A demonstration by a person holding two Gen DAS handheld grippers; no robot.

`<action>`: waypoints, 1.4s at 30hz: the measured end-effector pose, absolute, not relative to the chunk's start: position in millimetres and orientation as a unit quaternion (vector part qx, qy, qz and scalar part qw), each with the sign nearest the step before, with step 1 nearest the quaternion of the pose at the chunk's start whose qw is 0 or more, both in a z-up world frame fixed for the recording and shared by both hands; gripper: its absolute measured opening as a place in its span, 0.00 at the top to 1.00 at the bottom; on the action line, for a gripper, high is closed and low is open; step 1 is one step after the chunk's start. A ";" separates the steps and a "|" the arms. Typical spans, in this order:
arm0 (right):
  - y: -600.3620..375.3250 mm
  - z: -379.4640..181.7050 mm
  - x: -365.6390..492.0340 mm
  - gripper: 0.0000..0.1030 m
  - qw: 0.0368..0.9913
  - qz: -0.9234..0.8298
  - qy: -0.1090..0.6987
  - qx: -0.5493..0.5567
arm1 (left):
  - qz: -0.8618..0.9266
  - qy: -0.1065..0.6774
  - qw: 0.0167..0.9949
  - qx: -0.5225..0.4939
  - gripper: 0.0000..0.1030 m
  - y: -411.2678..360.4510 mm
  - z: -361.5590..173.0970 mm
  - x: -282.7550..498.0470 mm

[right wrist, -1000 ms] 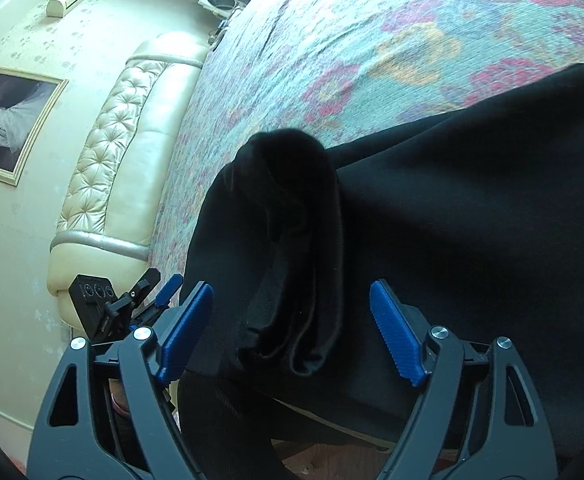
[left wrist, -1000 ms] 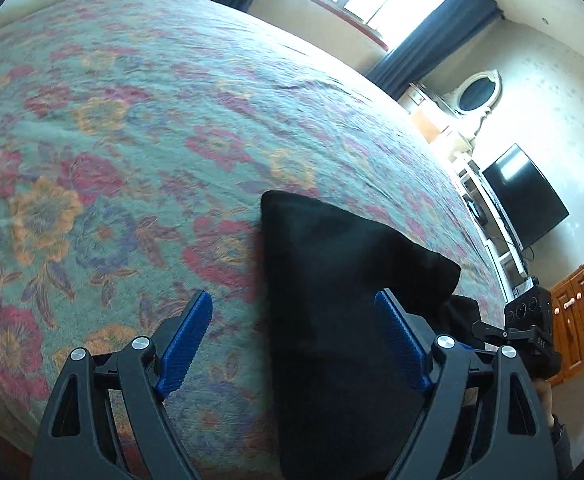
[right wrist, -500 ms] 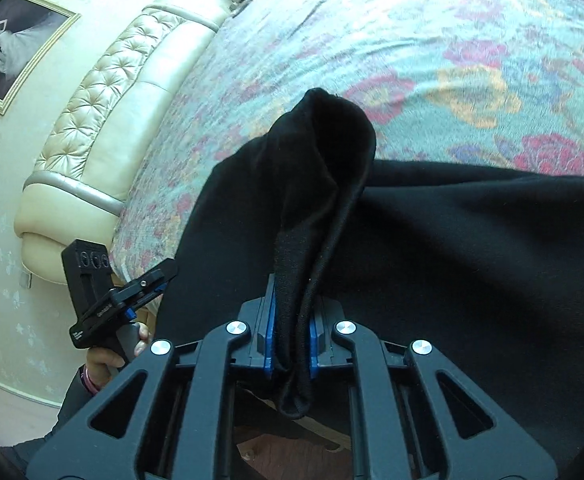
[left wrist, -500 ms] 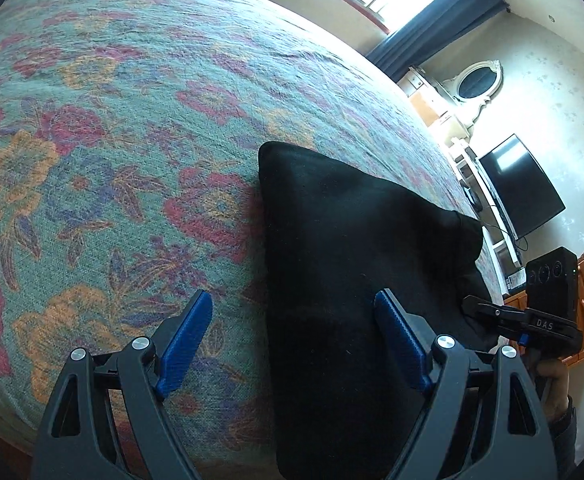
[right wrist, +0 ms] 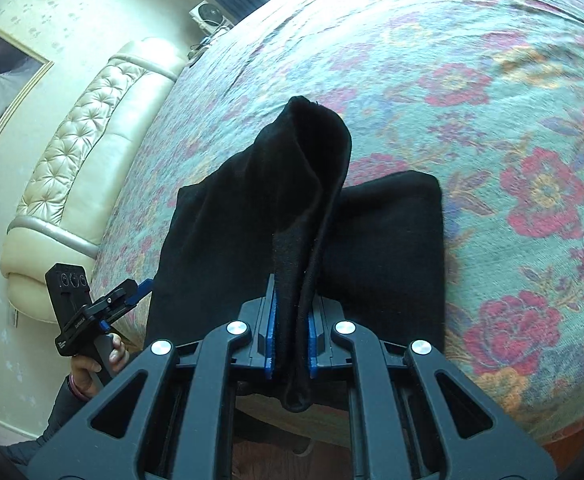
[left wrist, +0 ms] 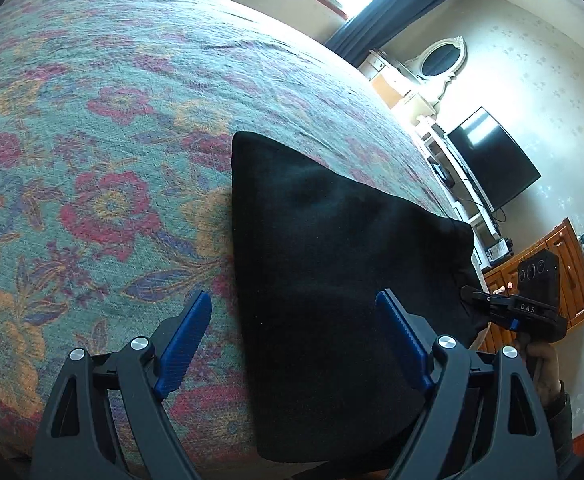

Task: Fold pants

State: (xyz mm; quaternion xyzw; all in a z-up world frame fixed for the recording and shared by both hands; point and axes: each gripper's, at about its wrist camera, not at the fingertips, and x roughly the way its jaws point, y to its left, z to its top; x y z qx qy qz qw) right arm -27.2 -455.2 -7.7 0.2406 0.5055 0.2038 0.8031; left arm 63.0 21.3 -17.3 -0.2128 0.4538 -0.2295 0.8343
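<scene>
**Soft black pants, one edge pinched**

The black pants [right wrist: 372, 248] lie on the flowered bed [right wrist: 492, 80] near its edge. They look light, limp and likely to sag, so edges and corners are the best holds. The right claw [right wrist: 290, 336] is clamped on a bunched edge; the left claw [left wrist: 296, 344] gapes wide above the cloth, holding nothing

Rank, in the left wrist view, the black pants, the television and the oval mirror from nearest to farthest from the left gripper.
From the left gripper:
1. Black pants, lying between its open fingers.
2. Television, right, against the wall.
3. Oval mirror, upper right, beyond the television.
</scene>
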 end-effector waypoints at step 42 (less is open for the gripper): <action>-516.2 -43.9 -58.7 0.84 0.775 0.202 0.538 0.263 | -0.244 0.487 0.817 -0.189 0.19 -6.3 -43.8 57.7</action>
